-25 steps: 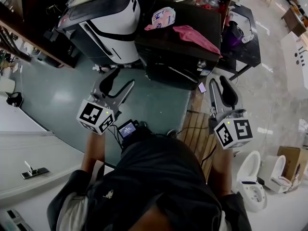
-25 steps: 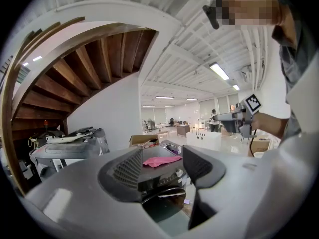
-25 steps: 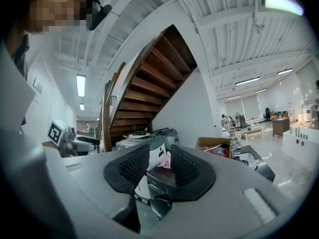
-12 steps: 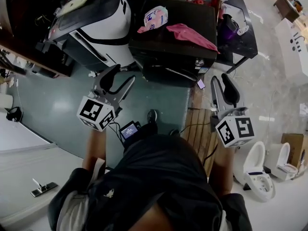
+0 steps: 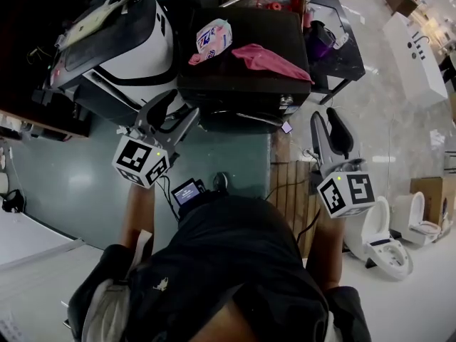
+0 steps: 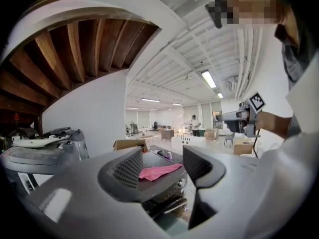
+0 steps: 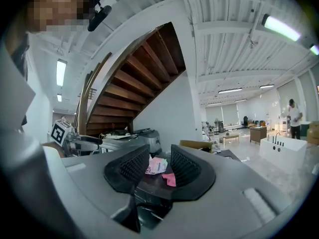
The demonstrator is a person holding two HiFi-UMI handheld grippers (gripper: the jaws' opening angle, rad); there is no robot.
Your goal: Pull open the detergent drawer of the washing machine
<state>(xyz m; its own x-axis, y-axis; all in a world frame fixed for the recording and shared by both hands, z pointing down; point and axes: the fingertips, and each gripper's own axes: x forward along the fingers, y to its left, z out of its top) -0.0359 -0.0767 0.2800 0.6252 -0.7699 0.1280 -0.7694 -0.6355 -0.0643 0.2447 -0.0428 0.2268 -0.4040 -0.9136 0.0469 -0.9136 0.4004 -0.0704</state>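
Note:
The black washing machine (image 5: pixel 274 23) stands ahead of me, its control panel and knob (image 5: pixel 287 101) facing me. No drawer can be made out on that front from here. A pink cloth (image 5: pixel 274 61) and a pink detergent pack (image 5: pixel 212 35) lie on its top. My left gripper (image 5: pixel 182 105) hovers at the machine's front left corner, jaws apart and empty. In the left gripper view the left gripper (image 6: pixel 162 166) frames the cloth (image 6: pixel 158 172) and the panel below. My right gripper (image 5: pixel 325 116) is off the front right corner, narrowly open and empty; in its own view the right gripper (image 7: pixel 160 168) frames the pack (image 7: pixel 155 164).
A white and black machine (image 5: pixel 128 45) stands to the left of the washer. A dark table (image 5: pixel 349 63) with a purple item sits to the right. Wooden slats (image 5: pixel 288 184) lie on the floor under my right arm, with white toilets (image 5: pixel 385 244) beyond. A small screen (image 5: pixel 189 191) hangs at my waist.
Both grippers have drawn closer to the washing machine, the left one further than the right. Neither pair of jaws has changed its opening.

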